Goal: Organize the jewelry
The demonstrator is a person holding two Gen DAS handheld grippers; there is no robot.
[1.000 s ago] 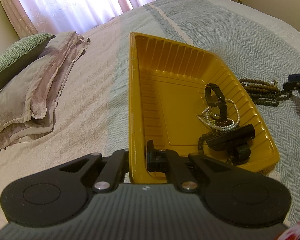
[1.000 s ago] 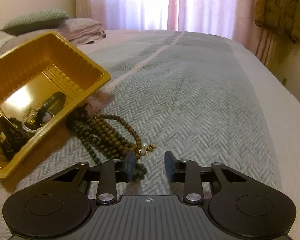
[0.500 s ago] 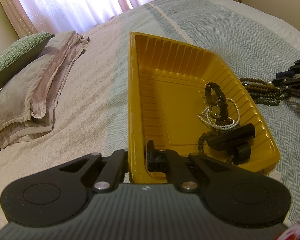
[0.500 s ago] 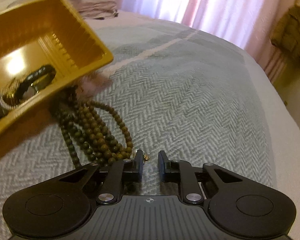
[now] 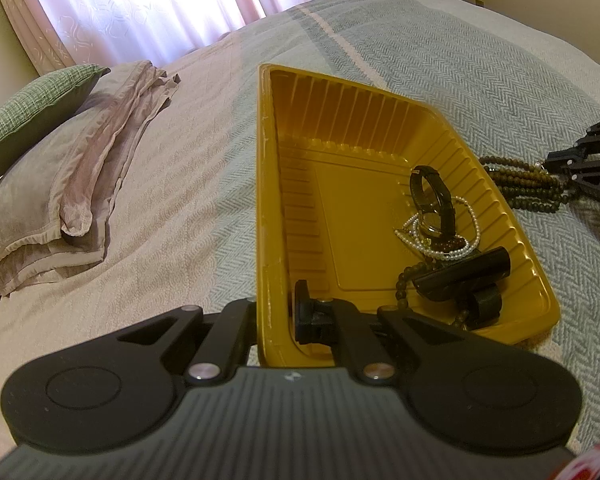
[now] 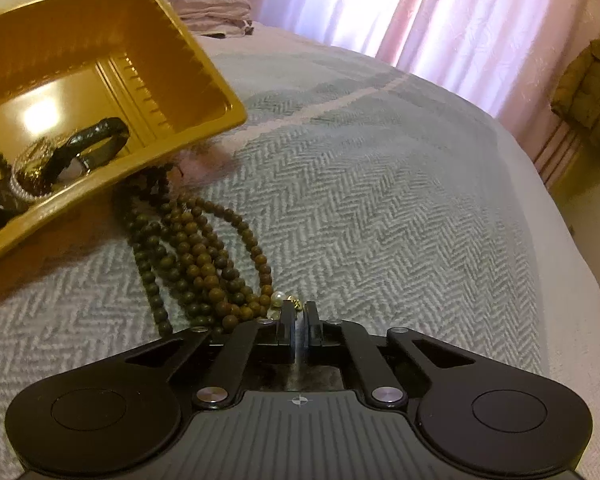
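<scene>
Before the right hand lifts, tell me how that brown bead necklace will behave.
The bead necklace will probably hang limp: its strands lie in loose loops on the bedspread. Pinched near its pearl end by the right gripper, the far loops may drag or snag under the yellow tray.

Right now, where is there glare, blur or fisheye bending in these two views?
Left wrist view: window blown out white, bed edge bowed, tray sharp. Right wrist view: bright glare patch on the tray floor, the tray's contents slightly soft, curtains washed out, bedspread curving away.
</scene>
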